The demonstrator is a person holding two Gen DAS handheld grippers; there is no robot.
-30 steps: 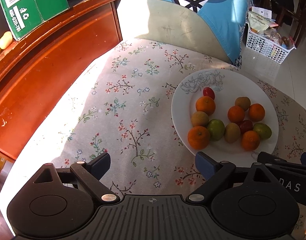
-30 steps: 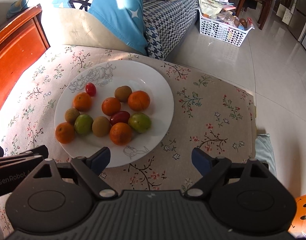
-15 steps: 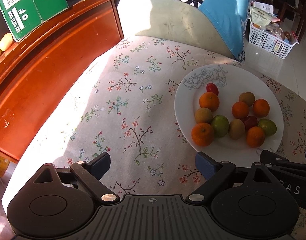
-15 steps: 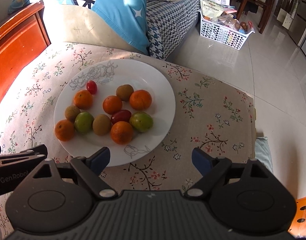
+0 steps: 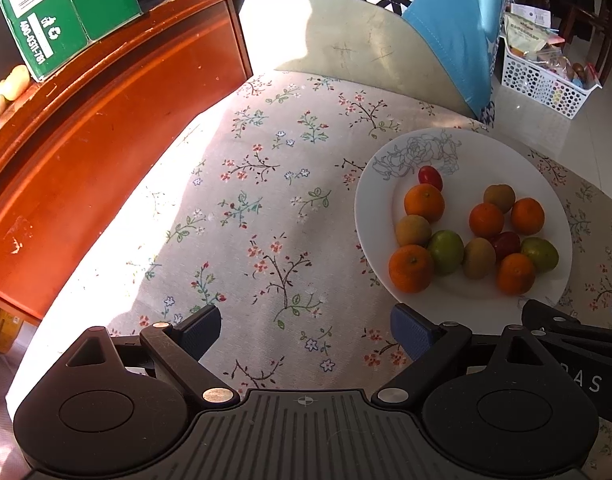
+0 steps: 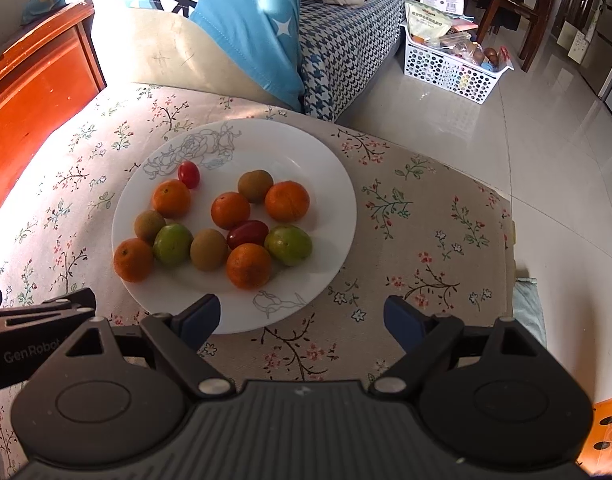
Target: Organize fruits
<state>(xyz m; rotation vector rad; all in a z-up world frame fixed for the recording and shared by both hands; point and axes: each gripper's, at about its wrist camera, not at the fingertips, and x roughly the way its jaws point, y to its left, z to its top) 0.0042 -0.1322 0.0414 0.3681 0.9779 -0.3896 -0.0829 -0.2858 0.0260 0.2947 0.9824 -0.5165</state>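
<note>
Hovering over a table (image 5: 241,208) draped in a flowered cloth, the left claw (image 5: 306,330) stands with its blue fingers wide apart and nothing between them, only bare cloth beneath. At the far left a reddish wooden cabinet (image 5: 105,120) runs along the table's edge, and a green carton (image 5: 61,12) sits on top of it. To the right of the left claw lies a white plate (image 6: 306,152) with a grey flower drawing on its far rim; the plate rests on the cloth, close to the table's middle. On it the fruits are loosely mixed: five oranges (image 6: 229,210), two green fruits (image 6: 287,245), three brownish kiwi-like fruits (image 6: 208,249), a small round red tomato (image 6: 188,174) at the far left of the group and a darker oblong red one (image 6: 247,233) in the midst, touching its neighbours. The right claw (image 6: 301,318) hangs above the plate's near right rim, its fingers likewise spread wide and gripping nothing; its left finger overlaps the plate's edge in the right wrist view. Beyond the table, a blue cushion (image 6: 241,20) leans on a checked sofa, and farther right a white perforated basket (image 6: 450,68) full of packets stands on the tiled floor.
</note>
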